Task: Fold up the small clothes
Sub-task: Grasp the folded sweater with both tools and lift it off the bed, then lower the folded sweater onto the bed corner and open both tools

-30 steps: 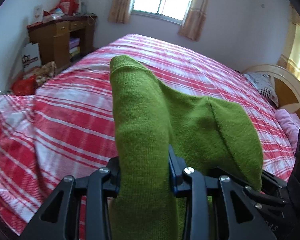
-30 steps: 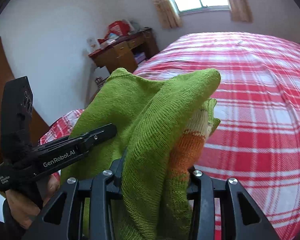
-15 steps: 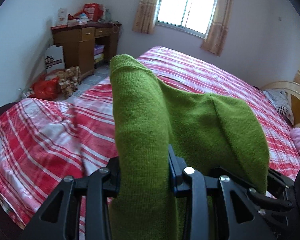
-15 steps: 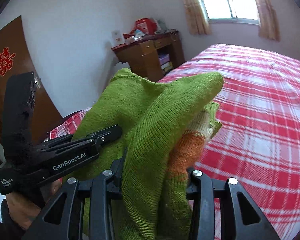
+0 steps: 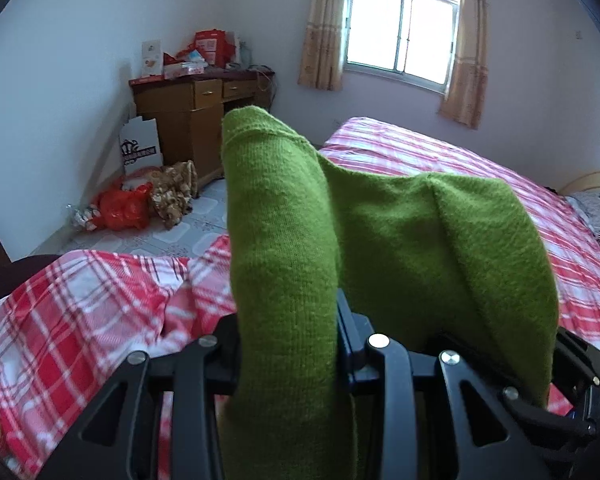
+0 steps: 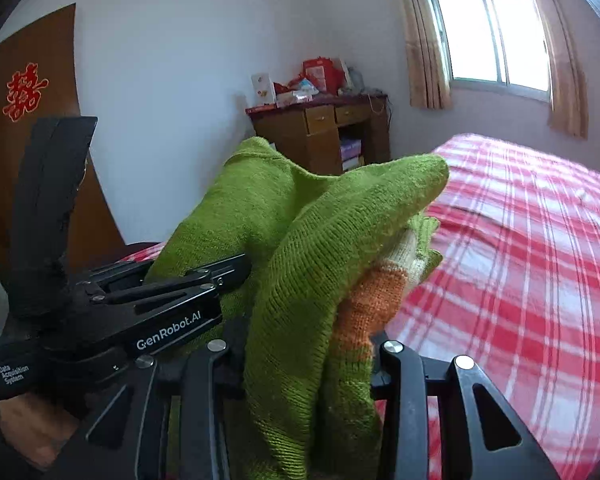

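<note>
A folded green knitted garment [image 5: 284,248] is bunched between the jaws of my left gripper [image 5: 288,336], which is shut on it. The same green garment [image 6: 312,264], with an orange and cream striped part [image 6: 380,292], is clamped in my right gripper [image 6: 308,344], also shut on it. Both hold it up in the air above the bed. In the right wrist view the left gripper's black body [image 6: 112,312] sits close on the left, held by a hand [image 6: 28,424]. The fingertips of both grippers are hidden by the cloth.
A bed with a red and white plaid cover [image 5: 520,208] [image 6: 540,240] lies below and to the right. A wooden desk [image 5: 196,112] with boxes on top stands by the far wall. Bags and a red sack [image 5: 124,208] lie on the tiled floor. A brown door [image 6: 28,92] is left.
Both grippers have swung leftward with the garment still held; the views now show the desk, the floor and the door instead of mostly the bed. The grip on the cloth looks the same.
</note>
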